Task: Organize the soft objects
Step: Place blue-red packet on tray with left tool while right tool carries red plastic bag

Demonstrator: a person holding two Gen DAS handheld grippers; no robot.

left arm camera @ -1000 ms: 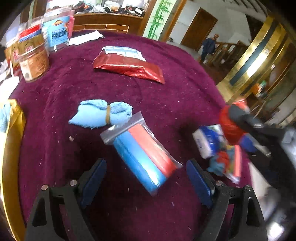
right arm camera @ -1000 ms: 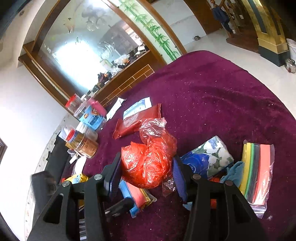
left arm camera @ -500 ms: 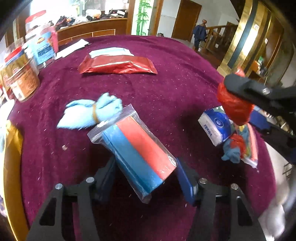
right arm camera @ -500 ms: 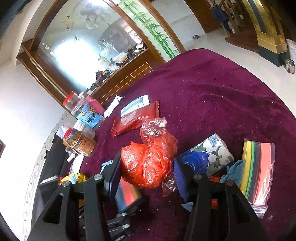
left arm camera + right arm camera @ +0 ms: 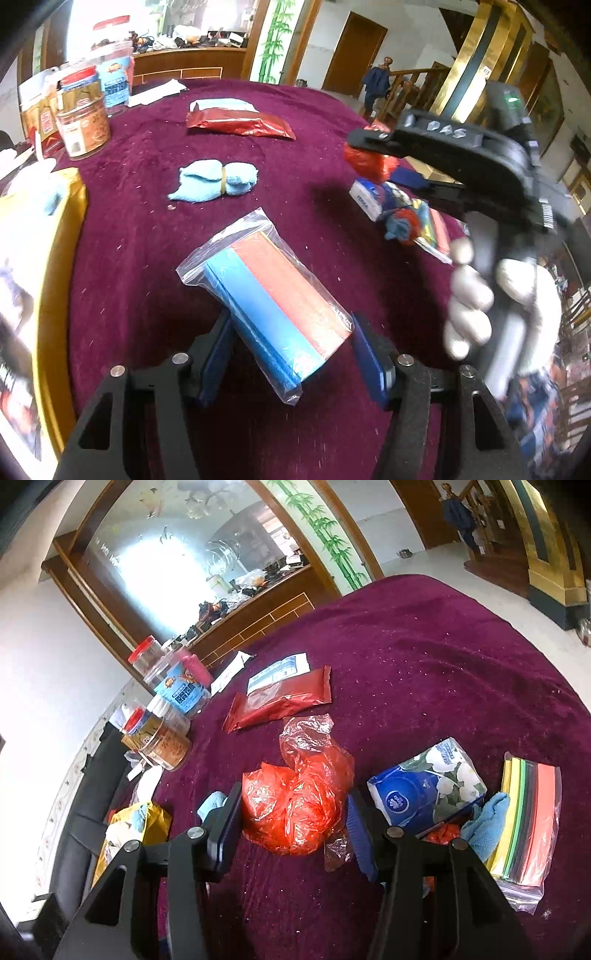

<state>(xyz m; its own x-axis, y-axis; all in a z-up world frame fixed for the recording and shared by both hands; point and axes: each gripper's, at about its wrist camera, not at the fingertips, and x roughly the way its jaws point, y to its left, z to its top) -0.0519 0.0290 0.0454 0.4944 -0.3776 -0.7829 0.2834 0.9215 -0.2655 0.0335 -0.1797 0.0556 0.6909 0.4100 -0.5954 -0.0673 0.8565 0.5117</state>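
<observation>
I am holding the zip bag of blue and red sheets (image 5: 273, 306) clamped in my left gripper (image 5: 291, 350), lifted above the maroon tablecloth (image 5: 147, 236). My right gripper (image 5: 293, 823) is squeezing the crumpled red plastic bag (image 5: 295, 808). I am keeping both grips gentle and carrying the bag toward the pile by the tissue pack (image 5: 428, 786), so nothing slips.

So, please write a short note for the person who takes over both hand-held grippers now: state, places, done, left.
Left hand-held gripper: shut on the zip bag of blue and red cloth, held above the purple tablecloth.
Right hand-held gripper: shut on the red plastic bag.
Gathered at the right: tissue pack, zip bag of coloured cloths, blue cloth.
Left to do: place both held items; the tied blue towel and red pouch lie apart.
</observation>
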